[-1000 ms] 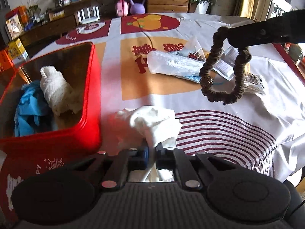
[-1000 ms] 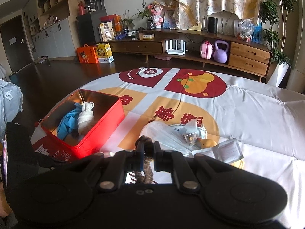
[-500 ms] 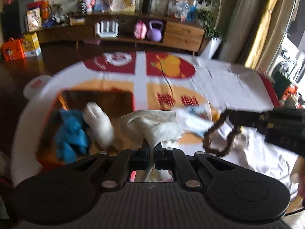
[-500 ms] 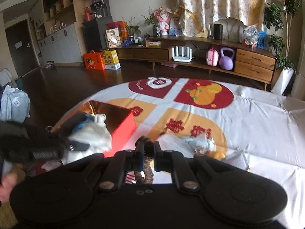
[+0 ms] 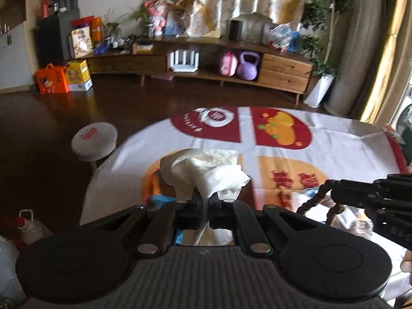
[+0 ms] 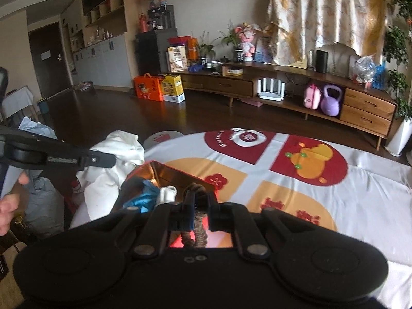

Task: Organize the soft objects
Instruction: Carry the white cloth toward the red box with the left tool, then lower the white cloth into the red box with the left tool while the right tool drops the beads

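My left gripper (image 5: 204, 202) is shut on a crumpled white cloth (image 5: 203, 172), which hangs in the air above the left part of the table. The same cloth (image 6: 121, 152) shows in the right wrist view, dangling from the left gripper's fingers (image 6: 100, 160) beside the red tin box (image 6: 167, 177). That box holds a blue cloth (image 6: 144, 198) and a rolled white cloth (image 6: 167, 193). My right gripper (image 6: 200, 204) is shut on a brown braided loop (image 6: 199, 229); the loop (image 5: 316, 200) hangs from it at the right of the left wrist view.
The round table wears a white cloth with red and orange patches (image 6: 309, 159). Plastic packets (image 5: 309, 193) lie on it, partly hidden. A small round stool (image 5: 94, 139) stands by the table's left edge. A long wooden sideboard (image 6: 283, 90) runs along the far wall. A hand (image 6: 10, 200) shows at left.
My left gripper has lifted the white cloth off the table and carried it up over the red box. The right gripper has risen a little and moved left with the braided loop.
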Tool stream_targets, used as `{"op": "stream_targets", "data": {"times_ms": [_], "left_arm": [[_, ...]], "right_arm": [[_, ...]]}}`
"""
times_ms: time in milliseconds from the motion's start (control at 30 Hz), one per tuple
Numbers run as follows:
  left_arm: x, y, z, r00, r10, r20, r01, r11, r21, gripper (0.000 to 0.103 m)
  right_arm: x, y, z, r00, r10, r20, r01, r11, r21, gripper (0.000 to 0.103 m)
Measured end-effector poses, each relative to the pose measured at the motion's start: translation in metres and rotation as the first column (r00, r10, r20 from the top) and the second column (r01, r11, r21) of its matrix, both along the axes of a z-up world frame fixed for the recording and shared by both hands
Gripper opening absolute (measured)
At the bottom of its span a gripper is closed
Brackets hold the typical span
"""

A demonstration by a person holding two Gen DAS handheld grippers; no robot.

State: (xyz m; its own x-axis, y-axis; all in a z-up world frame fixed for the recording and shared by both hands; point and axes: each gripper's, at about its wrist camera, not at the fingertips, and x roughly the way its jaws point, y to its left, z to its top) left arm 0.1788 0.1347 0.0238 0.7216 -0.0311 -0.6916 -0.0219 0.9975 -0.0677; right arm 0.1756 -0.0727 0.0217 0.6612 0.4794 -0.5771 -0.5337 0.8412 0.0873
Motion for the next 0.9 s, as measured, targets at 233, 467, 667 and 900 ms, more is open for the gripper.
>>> {"op": "stream_targets", "data": {"times_ms": [233,467,667,900], "left_arm": [[0.022,0.022,-0.035,0.997,0.036,-0.075,-0.033,0.999,0.03,0.005],[0.045,0.035,-0.07,0.989,0.054,-0.136,-0.045,0.997,0.07,0.005],[0.057,0.039,-0.093,0.983,0.039,-0.182,-0.027,0.997,0.07,0.005],[0.063,0.04,-0.118,0.971,0.03,-0.237,-0.015,0.998,0.062,0.005]], "right_arm": [[0.02,0.039,-0.011,0.999,0.033,0.002,-0.033,0.998,-0.047,0.008],[0.05,0.067,-0.039,1.0,0.022,-0.019,-0.024,0.994,-0.111,0.008],[0.071,0.082,-0.064,0.998,0.012,-0.068,-0.021,0.991,-0.131,0.008],[0.073,0.097,-0.089,0.993,0.034,-0.11,-0.053,0.983,-0.173,0.009]]}}
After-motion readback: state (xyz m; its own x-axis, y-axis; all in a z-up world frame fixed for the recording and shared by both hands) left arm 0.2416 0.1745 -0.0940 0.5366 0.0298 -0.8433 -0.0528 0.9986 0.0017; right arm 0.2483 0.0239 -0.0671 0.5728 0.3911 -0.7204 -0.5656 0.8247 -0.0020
